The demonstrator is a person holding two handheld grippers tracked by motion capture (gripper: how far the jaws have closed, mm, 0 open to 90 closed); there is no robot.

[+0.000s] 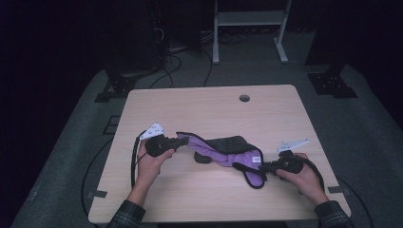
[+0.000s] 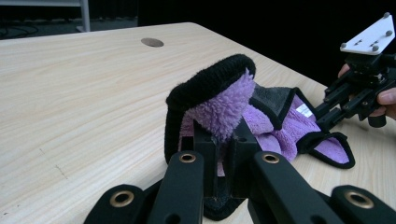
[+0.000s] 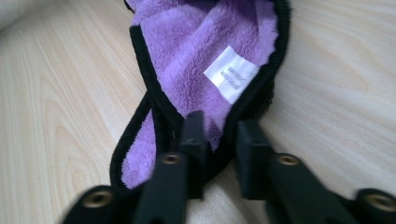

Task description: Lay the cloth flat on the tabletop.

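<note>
Work in hand: a purple fleece cloth with black trim lies crumpled on the tabletop, and each gripper has taken an end of it, apparently to draw it out flat or set up a fold.
Cloth, place: near the middle of the tabletop, a little toward the person; its length runs from about 9 o'clock to 4 o'clock in the high view, with the dark outer face heaped up in the centre and the purple face turned upward.
Left gripper: at the cloth's 9 o'clock end; in the left gripper view its jaws stand close together, clamped on the black hem of the cloth, which rises above them in a loop. The end is lifted, probably so the hem stays in a firm bite.
Right gripper: at the cloth's 4 o'clock end. In the right gripper view the black border of the cloth runs in between the jaws, which look drawn in on that edge just below the white label; the picture is blurred, so how firm the bite is stays unclear.
Why opposite ends: judged from the layout, a grip at each end lets the hands pull apart and take out the twist.
Next need: likely a level, even pull, both corners held.
Risk: the thin border may slip from the right jaws.
</note>
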